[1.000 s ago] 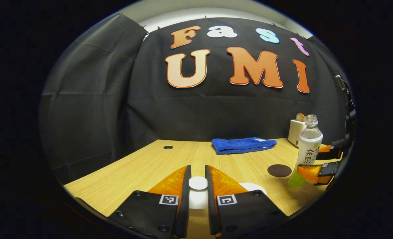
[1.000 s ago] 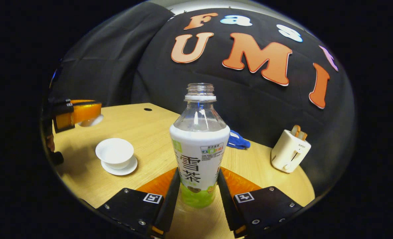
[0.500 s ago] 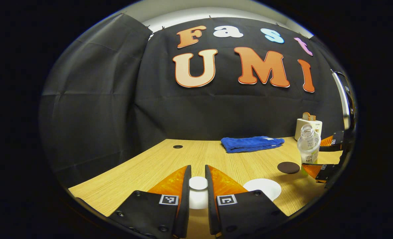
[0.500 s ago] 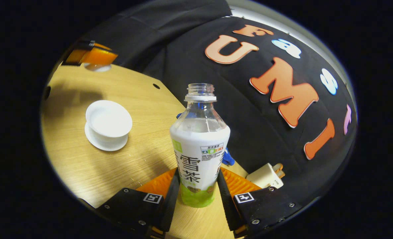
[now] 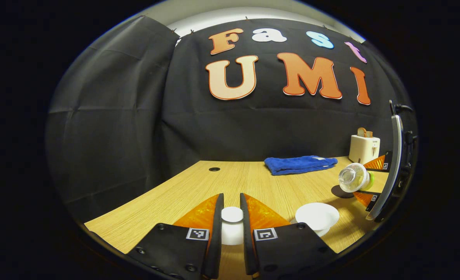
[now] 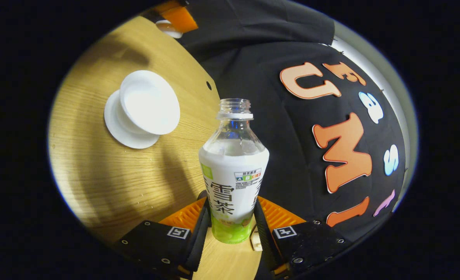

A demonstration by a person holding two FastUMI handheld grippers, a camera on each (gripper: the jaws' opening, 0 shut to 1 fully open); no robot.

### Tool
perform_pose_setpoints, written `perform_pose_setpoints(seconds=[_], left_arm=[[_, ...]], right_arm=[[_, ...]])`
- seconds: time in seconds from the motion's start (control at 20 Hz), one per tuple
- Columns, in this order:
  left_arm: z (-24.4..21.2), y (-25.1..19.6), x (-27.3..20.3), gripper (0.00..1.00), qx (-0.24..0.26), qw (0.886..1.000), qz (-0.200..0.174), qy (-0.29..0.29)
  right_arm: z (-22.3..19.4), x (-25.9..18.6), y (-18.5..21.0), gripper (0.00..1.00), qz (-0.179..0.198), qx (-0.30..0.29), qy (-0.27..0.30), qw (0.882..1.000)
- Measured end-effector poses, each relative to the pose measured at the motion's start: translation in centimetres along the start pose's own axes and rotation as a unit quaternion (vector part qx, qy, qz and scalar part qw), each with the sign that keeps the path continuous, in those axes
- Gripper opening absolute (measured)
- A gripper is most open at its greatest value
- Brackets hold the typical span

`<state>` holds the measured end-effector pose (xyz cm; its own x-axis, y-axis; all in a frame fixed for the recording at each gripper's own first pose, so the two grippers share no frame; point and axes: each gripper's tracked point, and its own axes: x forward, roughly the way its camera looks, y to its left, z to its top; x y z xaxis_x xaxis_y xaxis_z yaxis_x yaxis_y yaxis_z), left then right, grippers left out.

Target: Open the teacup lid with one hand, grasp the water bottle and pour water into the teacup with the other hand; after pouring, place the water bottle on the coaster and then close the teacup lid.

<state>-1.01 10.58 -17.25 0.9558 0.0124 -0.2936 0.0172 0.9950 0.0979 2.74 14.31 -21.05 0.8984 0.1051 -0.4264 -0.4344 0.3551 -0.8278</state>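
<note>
White porcelain sits clamped in my left gripper point(image 5: 231, 217): both fingers press on the knob of the lid point(image 5: 231, 214), held up off the table point(image 5: 198, 186), well clear of the cup. That knob is small, glazed and probably slick, so I judge a firm, square pinch is the only safe hold; the lid would chip if it fell.

Further right in the left gripper view, the cup point(image 5: 317, 215) stands open on its saucer, and past it the dark coaster point(image 5: 340, 191) lies partly under the bottle point(image 5: 353, 177), which is tipped nearly level with its open mouth toward the cup.

In the right gripper view, the cup point(image 6: 150, 102) lies up and to the left of the bottle's neck, and I see no water falling yet. My right gripper point(image 6: 231, 229) grips the bottle point(image 6: 233, 171) low on its labelled body, both fingers pressing its sides. It looks like thin, soft plastic, part full, so I expect it to dent under a hard squeeze, and its weight will shift as water runs toward the neck. Holding low gives reach, though less control.
</note>
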Motion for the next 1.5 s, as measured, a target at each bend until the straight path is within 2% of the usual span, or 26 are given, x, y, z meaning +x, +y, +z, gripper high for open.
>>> perform_pose_setpoints(seconds=[0.1, 0.2, 0.25, 0.35, 0.4, 0.5, 0.55, 0.65, 0.85, 1.1, 1.5], left_arm=[[-0.1, 0.2, 0.1, 0.31, 0.003, 1.000, 0.001, 0.002], [0.1, 0.4, 0.0, 0.28, 0.003, 1.000, 0.000, 0.001], [0.1, 0.4, 0.1, 0.25, 0.002, 1.000, 0.001, 0.001], [0.0, 0.4, 0.1, 0.28, 0.002, 1.000, -0.001, 0.003], [0.0, 0.4, 0.2, 0.25, 0.002, 1.000, -0.001, 0.004], [0.0, 0.5, 0.1, 0.28, 0.002, 1.000, -0.001, 0.004], [0.0, 0.6, 0.0, 0.28, 0.002, 1.000, -0.001, 0.004], [-0.1, 0.6, 0.0, 0.28, 0.002, 1.000, -0.001, 0.006], [-0.2, 0.9, -0.3, 0.28, 0.005, 1.000, 0.001, 0.005], [-0.2, 1.1, -0.7, 0.28, 0.006, 1.000, 0.001, 0.003], [0.2, 1.8, -0.9, 0.28, 0.001, 1.000, 0.002, -0.003]], right_arm=[[0.0, 0.0, 0.1, 0.64, -0.006, -0.032, -0.003, 0.999], [0.0, 0.2, 0.2, 0.64, -0.013, -0.063, -0.006, 0.998], [0.1, 0.2, 0.2, 0.60, -0.016, -0.077, -0.008, 0.997], [0.3, 0.1, 0.6, 0.67, -0.007, -0.102, -0.013, 0.995], [0.3, 0.4, 0.3, 0.64, -0.008, -0.113, -0.015, 0.993], [0.7, 0.4, 0.1, 0.67, -0.020, -0.135, -0.021, 0.990], [0.7, 0.4, 0.1, 0.64, -0.027, -0.145, -0.023, 0.989], [0.9, 0.3, -0.1, 0.64, -0.045, -0.173, -0.028, 0.984], [1.5, 0.3, -1.9, 0.64, -0.100, -0.246, -0.034, 0.964], [1.8, 0.6, -2.8, 0.64, -0.117, -0.272, -0.040, 0.954], [2.3, 0.3, -2.9, 0.64, -0.144, -0.288, -0.051, 0.945]])
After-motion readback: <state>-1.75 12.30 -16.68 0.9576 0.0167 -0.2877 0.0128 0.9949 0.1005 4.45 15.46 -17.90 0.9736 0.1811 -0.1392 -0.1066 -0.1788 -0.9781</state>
